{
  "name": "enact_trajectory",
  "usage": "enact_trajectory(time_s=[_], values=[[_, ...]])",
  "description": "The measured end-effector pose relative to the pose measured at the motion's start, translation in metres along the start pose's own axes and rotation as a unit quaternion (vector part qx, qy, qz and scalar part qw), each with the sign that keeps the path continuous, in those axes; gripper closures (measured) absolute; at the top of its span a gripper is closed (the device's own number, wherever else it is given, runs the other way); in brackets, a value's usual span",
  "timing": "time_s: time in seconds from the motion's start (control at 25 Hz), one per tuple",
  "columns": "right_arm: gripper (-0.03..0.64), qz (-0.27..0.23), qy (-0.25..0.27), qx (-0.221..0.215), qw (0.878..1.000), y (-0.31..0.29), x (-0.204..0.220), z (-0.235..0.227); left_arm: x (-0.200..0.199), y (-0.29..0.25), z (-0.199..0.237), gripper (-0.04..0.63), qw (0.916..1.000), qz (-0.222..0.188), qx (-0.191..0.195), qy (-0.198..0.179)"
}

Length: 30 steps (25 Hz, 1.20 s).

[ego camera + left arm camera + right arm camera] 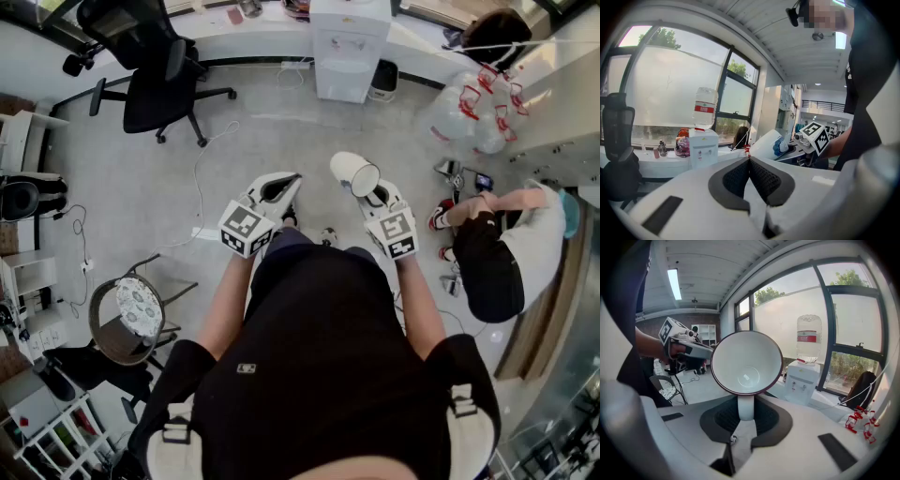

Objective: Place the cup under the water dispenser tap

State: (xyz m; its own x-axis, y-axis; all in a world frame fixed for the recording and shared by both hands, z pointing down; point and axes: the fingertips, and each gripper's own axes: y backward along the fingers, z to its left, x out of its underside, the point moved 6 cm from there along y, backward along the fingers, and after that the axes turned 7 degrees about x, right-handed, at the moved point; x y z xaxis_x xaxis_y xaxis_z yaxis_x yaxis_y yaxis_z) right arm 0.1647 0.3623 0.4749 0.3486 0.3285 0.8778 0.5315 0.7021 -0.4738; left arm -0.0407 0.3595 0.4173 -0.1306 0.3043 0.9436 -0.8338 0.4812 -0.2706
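1. The right gripper (746, 416) has its jaws closed part-way onto the handle (746, 406) of a white cup (746, 363). The grip is on the handle alone, with the cup's body standing clear beyond the jaw tips.
2. The cup lies on its side in that grip. Its long axis runs along the gripper, with the open mouth facing back toward the person and the base pointing away. It would probably need turning mouth-up before it goes under a tap.
3. The left gripper (750, 161) is beside the right one. Its jaws are together and nothing is between them.
4. In the head view, both grippers are held out in front of the person's body, the cup (354, 173) beyond the right gripper (375, 195) and the left gripper (278, 187) alongside it.
5. The water dispenser (349, 47) stands against the far wall, straight ahead and well apart from the cup, with bare floor (281, 141) between.
6. From the right gripper's camera, the dispenser (802, 380) shows just right of the cup, its taps (797, 387) facing the person.
7. The right gripper is the nearer of the two and already carries the cup, so the coming move looks like a walk forward.
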Motion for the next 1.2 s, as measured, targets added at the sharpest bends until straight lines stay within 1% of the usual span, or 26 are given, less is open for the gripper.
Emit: enact_trajectory(time_s=[0.16, 0.4, 0.72, 0.92, 1.2], values=[[0.577, -0.003, 0.007, 0.003, 1.0, -0.005, -0.004, 0.008, 0.009, 0.004, 0.002, 0.597, 0.9998, 0.01, 0.015, 0.001], [0.577, 0.0, 0.01, 0.003, 1.0, -0.009, -0.011, 0.014, 0.007, 0.013, 0.009, 0.596, 0.9999, 0.006, 0.01, 0.005], [0.577, 0.015, 0.001, 0.011, 1.0, -0.019, -0.01, 0.017, 0.017, 0.023, 0.019, 0.597, 0.9997, 0.009, 0.009, 0.019], [0.577, 0.025, -0.006, 0.007, 1.0, -0.033, -0.017, 0.019, 0.018, 0.027, 0.035, 0.597, 0.9997, 0.011, 0.011, 0.021], [0.577, 0.042, -0.015, 0.013, 0.999, -0.063, -0.029, 0.014, 0.016, 0.023, 0.07, 0.596, 0.9994, 0.015, 0.02, 0.024]])
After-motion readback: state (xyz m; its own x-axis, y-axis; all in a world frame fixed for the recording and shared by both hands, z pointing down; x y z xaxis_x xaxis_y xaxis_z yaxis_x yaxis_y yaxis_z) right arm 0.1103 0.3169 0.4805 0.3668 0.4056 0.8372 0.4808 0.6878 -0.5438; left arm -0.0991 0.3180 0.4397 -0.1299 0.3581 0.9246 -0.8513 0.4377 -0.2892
